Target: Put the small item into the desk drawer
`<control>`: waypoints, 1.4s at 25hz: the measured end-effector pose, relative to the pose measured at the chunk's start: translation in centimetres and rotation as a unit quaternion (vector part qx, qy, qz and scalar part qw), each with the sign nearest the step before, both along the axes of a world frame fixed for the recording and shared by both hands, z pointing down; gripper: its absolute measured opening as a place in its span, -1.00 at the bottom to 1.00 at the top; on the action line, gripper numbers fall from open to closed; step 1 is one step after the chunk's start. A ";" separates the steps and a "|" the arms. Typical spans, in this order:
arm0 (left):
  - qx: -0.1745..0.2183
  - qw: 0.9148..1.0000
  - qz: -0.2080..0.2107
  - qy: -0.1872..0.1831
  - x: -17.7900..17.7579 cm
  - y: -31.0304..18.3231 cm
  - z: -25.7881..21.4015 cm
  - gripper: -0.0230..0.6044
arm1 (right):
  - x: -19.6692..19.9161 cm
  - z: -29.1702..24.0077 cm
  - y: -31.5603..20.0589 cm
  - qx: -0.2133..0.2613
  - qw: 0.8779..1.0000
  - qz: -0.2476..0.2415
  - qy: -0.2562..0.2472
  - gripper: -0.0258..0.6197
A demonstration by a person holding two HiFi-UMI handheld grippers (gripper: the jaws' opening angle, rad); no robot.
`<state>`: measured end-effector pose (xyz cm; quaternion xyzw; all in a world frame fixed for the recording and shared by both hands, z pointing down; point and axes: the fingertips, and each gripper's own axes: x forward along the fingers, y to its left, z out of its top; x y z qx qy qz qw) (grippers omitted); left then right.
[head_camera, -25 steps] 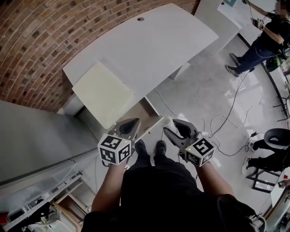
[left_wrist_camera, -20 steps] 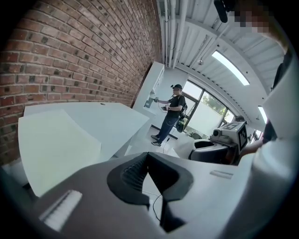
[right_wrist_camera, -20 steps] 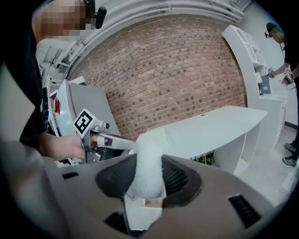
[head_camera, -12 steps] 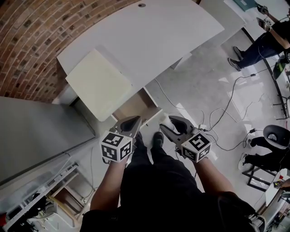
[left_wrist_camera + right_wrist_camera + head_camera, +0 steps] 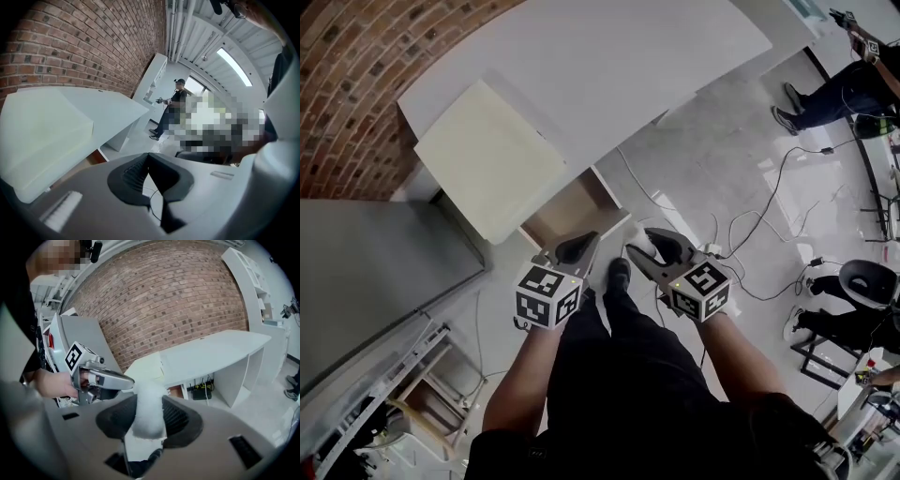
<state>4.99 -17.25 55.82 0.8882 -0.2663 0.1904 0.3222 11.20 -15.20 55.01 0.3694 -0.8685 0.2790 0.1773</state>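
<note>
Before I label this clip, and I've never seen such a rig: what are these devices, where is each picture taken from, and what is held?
No robot here: a person holds a two-jaw gripper in each hand. The head view looks down from a camera on the person's head at the left gripper and right gripper. The other two views come from cameras riding on each gripper. The left gripper's jaws are together and empty. The right gripper's jaws are shut on a small white fuzzy item. Ahead stands a curved white desk, with an open brown-bottomed drawer near it.
</note>
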 end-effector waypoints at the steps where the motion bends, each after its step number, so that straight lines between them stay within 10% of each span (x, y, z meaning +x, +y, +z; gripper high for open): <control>1: -0.004 1.000 0.001 0.000 0.1 0.1 0.5 -0.89 | 0.1 0.6 -0.1 -0.006 1.000 0.001 0.001 -0.44; 35: -0.069 0.997 -0.030 -0.021 -6.3 -1.0 10.7 -0.89 | -6.2 27.0 -9.3 -0.134 0.982 -0.058 0.120 -0.44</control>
